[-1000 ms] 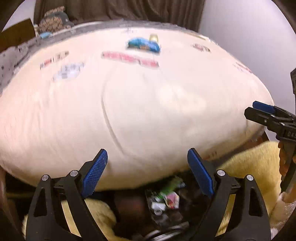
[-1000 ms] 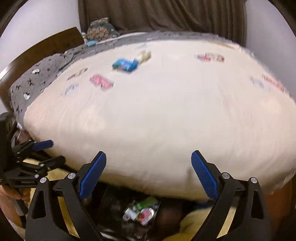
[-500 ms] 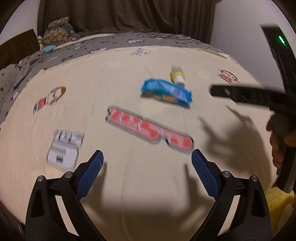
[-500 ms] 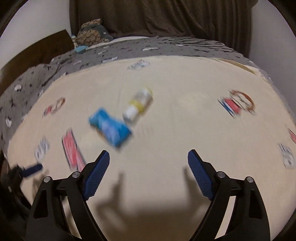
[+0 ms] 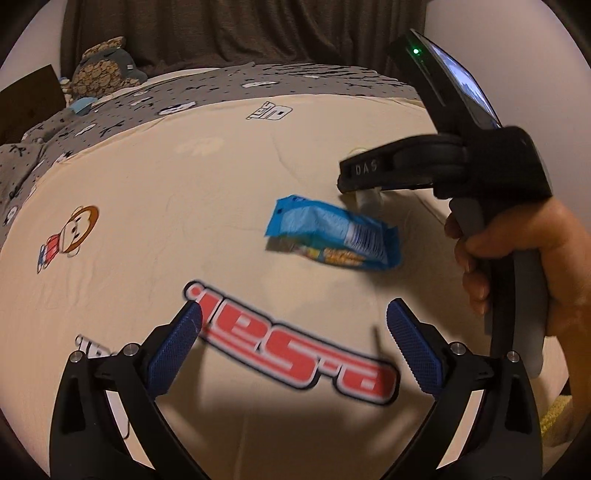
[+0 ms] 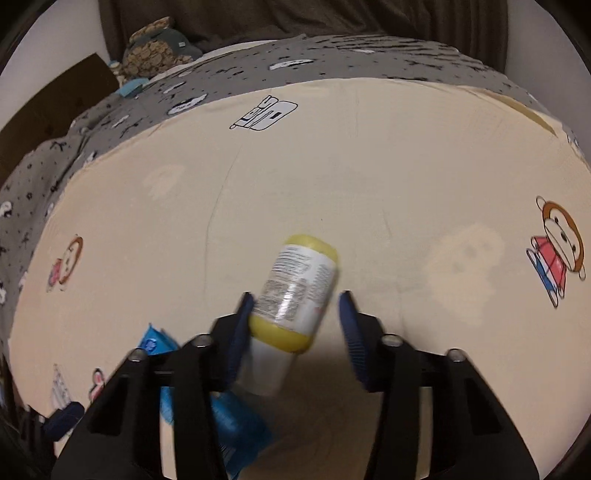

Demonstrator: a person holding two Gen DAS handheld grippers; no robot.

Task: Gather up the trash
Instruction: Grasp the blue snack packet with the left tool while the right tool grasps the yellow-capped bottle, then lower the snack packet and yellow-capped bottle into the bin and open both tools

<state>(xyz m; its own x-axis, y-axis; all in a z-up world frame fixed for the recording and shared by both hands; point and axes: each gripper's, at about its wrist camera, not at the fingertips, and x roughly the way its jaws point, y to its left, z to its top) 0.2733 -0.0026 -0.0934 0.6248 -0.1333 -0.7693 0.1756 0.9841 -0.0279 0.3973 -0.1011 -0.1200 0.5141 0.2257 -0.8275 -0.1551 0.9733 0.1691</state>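
We are in a bedroom at home. We see a bed [image 6: 332, 166] with a cartoon-print sheet, a plush toy [image 6: 159, 48], and dark curtains [image 5: 240, 29].

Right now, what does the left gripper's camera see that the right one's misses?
Only the left view shows the right gripper from outside, the hand holding it, and the red lettering on the sheet. Only the right view shows the yellow-capped bottle lying whole between its open fingers. Both show the blue wrapper, the cream sheet and the grey blanket.
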